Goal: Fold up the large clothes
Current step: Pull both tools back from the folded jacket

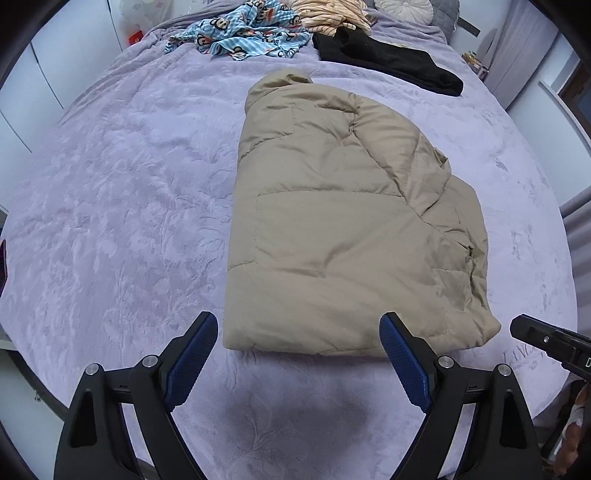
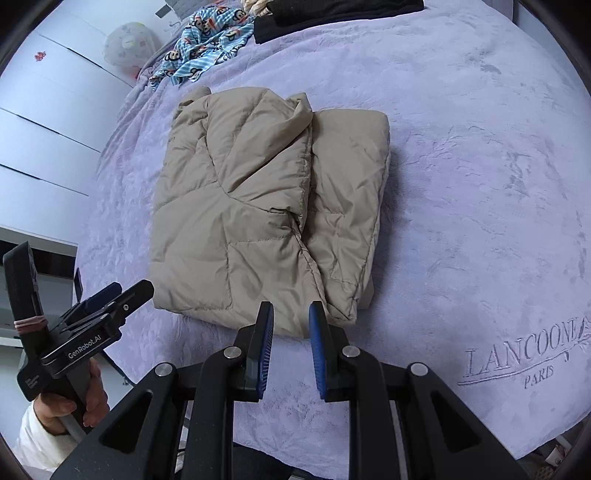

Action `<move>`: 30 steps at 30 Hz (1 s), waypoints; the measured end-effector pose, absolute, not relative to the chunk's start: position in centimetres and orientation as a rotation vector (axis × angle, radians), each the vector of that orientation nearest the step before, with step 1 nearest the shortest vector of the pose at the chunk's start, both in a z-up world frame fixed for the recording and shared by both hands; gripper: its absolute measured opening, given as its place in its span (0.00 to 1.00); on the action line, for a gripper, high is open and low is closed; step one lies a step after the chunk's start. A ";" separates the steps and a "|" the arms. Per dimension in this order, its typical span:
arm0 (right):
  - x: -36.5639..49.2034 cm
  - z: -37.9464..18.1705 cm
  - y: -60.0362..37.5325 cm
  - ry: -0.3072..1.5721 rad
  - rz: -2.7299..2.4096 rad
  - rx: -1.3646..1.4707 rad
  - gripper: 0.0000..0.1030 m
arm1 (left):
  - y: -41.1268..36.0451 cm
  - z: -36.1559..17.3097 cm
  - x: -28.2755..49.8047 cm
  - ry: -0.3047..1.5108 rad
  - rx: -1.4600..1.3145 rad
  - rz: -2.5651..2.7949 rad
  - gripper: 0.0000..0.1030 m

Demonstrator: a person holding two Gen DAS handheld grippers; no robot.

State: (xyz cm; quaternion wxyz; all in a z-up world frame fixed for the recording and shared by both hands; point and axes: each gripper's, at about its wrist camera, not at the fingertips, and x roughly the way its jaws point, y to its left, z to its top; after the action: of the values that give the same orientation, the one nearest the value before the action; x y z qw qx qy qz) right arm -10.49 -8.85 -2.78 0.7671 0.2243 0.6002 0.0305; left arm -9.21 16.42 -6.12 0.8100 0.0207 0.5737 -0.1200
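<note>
A beige padded jacket (image 1: pixel 332 221) lies folded into a thick rectangle on the lilac bed cover (image 1: pixel 129 184). It also shows in the right wrist view (image 2: pixel 258 206). My left gripper (image 1: pixel 299 325) is wide open and empty, just short of the jacket's near edge. My right gripper (image 2: pixel 291 314) is open with a narrow gap, empty, at the jacket's near corner. The right gripper's tip shows at the right edge of the left wrist view (image 1: pixel 546 339). The left gripper shows at the left of the right wrist view (image 2: pixel 107 302), beside the jacket.
At the far end of the bed lie a blue monkey-print garment (image 1: pixel 243 33), a striped cream garment (image 1: pixel 332 14) and a black garment (image 1: pixel 388 59). White wardrobe doors (image 2: pixel 44 122) stand left of the bed. The cover carries embroidered lettering (image 2: pixel 517 354).
</note>
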 end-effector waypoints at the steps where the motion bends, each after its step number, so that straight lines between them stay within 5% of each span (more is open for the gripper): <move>1: -10.7 -2.6 -9.0 1.301 0.068 0.489 0.21 | 16.2 -5.8 -9.6 1.224 0.046 -0.257 0.87; 12: -13.2 -0.6 -9.7 1.279 0.111 0.473 0.22 | 15.3 -2.2 -13.5 1.176 0.078 -0.236 0.88; 16: -13.5 0.6 -9.3 1.256 0.096 0.423 0.50 | 15.7 -0.9 -14.0 1.145 0.079 -0.225 0.88; 18: -13.6 1.6 -9.0 1.234 0.093 0.401 0.50 | 16.0 -0.2 -13.9 1.128 0.079 -0.224 0.89; 19: -13.5 2.0 -8.9 1.226 0.090 0.394 0.50 | 16.3 0.1 -13.8 1.120 0.076 -0.224 1.00; 28: -11.9 5.0 -6.8 1.130 0.015 0.376 0.62 | 20.0 3.5 -11.1 1.051 0.101 -0.190 1.00; 30: -11.7 5.7 -6.2 1.111 -0.013 0.366 0.74 | 20.6 4.2 -10.4 1.032 0.100 -0.189 1.00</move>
State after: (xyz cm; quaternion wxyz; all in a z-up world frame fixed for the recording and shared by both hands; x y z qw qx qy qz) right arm -11.72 -6.21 5.67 0.8338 0.1726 0.5244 -0.0062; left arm -10.44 20.56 4.18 0.8642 0.0476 0.4927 -0.0902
